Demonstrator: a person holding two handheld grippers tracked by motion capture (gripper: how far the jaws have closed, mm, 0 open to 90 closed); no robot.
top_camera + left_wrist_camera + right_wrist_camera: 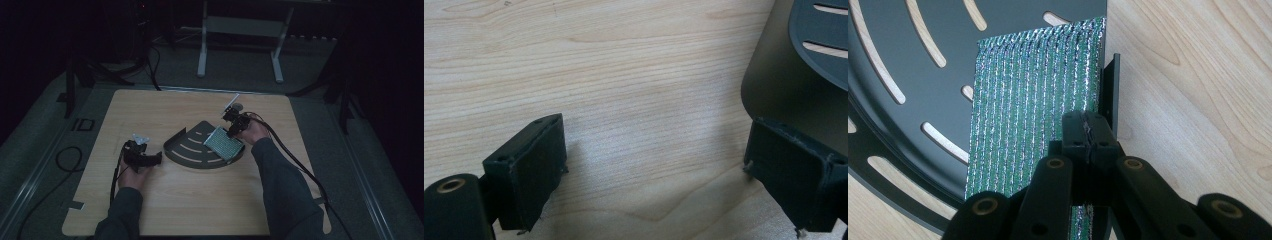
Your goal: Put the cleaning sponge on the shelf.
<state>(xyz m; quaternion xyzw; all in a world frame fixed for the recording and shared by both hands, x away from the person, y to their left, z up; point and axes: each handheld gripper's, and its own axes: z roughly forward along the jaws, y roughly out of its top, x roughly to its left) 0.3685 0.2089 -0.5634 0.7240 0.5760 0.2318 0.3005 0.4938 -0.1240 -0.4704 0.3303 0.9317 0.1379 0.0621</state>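
Observation:
A dark, fan-shaped slotted tray (187, 150) lies mid-table. On its right part rests a shiny green ribbed pad (223, 143), tilted up at its far corner. My right gripper (233, 131) is shut on that pad's right edge; in the right gripper view the closed jaws (1089, 132) pinch the pad (1033, 100) over the tray (1013, 20). My left gripper (154, 158) rests on the wood just left of the tray. It stands open (656, 135) with bare tabletop between its fingers, and the tray's rim (774, 75) is beside the right finger.
The wooden table (200, 200) has rounded corners, with bare wood in front and to the far left. On the dark floor behind it stands a white metal frame (240, 30). A cable loop (65, 160) lies on the floor at the left.

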